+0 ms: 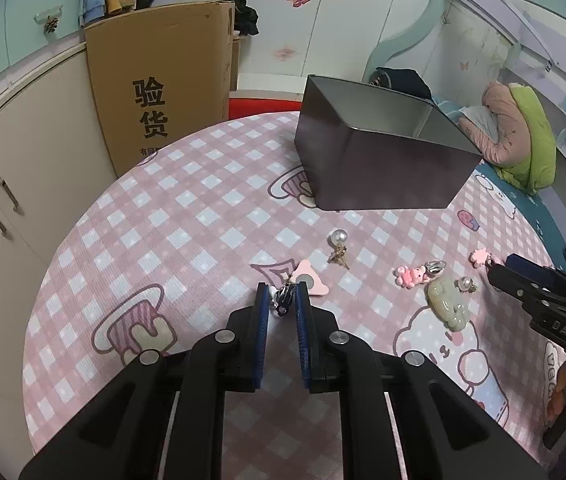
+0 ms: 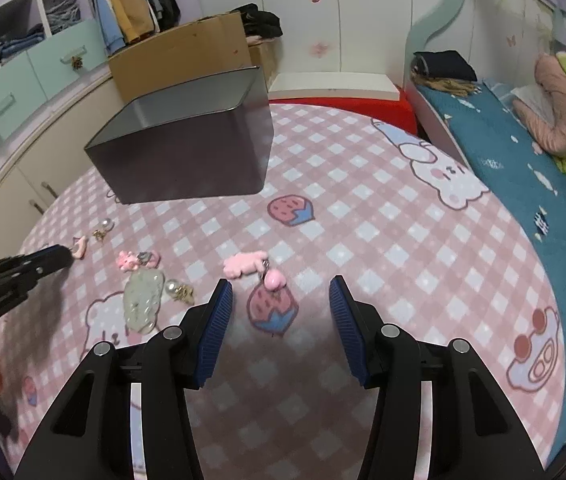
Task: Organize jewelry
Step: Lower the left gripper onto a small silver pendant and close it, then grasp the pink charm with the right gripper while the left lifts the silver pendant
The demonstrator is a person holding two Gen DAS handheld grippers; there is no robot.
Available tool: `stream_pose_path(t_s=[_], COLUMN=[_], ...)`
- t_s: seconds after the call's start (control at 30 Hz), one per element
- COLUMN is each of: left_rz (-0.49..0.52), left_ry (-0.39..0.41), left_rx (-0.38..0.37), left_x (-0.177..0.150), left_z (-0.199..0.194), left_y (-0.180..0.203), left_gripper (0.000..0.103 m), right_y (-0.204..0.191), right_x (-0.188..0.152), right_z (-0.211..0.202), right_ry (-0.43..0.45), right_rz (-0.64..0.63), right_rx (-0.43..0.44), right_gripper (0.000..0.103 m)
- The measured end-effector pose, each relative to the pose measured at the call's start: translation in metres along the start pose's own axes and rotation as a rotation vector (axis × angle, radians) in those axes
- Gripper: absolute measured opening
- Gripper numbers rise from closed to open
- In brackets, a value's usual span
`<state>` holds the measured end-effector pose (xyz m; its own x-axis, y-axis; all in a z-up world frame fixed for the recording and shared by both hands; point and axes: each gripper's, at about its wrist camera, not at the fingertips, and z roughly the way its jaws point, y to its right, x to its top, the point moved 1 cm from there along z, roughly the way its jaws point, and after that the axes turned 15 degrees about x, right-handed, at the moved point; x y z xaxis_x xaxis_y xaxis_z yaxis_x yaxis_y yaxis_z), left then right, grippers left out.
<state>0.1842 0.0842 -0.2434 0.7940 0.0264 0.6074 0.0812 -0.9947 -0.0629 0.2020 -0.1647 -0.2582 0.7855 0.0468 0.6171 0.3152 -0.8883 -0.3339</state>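
Note:
On the pink checked tablecloth (image 1: 187, 216), my left gripper (image 1: 283, 294) is shut on the dark metal clip (image 1: 285, 299) of a pink triangular earring (image 1: 310, 280). It also shows at the left of the right wrist view as left gripper (image 2: 59, 258). My right gripper (image 2: 281, 288) stands open just above the cloth, with a pink cloud-shaped earring (image 2: 243, 265) and its pink drop lying ahead of the tips, untouched. The right gripper (image 1: 499, 276) also enters the left wrist view. An open dark metal box (image 1: 379, 168) stands farther back.
Loose pieces lie between the grippers: a pearl earring (image 1: 339, 237), a pink bear charm (image 1: 409, 276), a pale green clip (image 1: 447, 302), a pink flower (image 1: 479, 257). A cardboard box (image 1: 155, 92) and cupboard stand left, a bed (image 2: 523, 168) right.

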Motion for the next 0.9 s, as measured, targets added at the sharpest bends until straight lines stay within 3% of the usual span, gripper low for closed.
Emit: stream_pose_path(t_s=[0.07, 0.17, 0.3, 0.57, 0.9], left_rz=[-0.005, -0.024, -0.032, -0.033, -0.041], left_ry=[0.000, 0.002, 0.003, 0.042, 0.127], left_rx=[-0.003, -0.006, -0.024, -0.083, -0.207], left_x=[0.000, 0.001, 0.003, 0.014, 0.051], left_z=[0.000, -0.002, -0.004, -0.024, -0.061], left_y=[-0.001, -0.004, -0.005, -0.005, 0.000], left_gripper=[0.012, 0.012, 0.012, 0.012, 0.012], right_y=[-0.002, -0.008, -0.012, -0.015, -0.029], right_x=[0.002, 0.005, 0.006, 0.008, 0.044], right_z=[0.004, 0.009, 0.011, -0.002, -0.049], right_ry=[-0.008, -0.024, -0.034, -0.013, 0.091], right_rz=[-0.028, -0.066, -0.086, -0.076, -0.091], right_rx=[-0.014, -0.037, -0.017, 0.023, 0.083], right_gripper=[0.049, 0.038, 0.013, 0.013, 0.013])
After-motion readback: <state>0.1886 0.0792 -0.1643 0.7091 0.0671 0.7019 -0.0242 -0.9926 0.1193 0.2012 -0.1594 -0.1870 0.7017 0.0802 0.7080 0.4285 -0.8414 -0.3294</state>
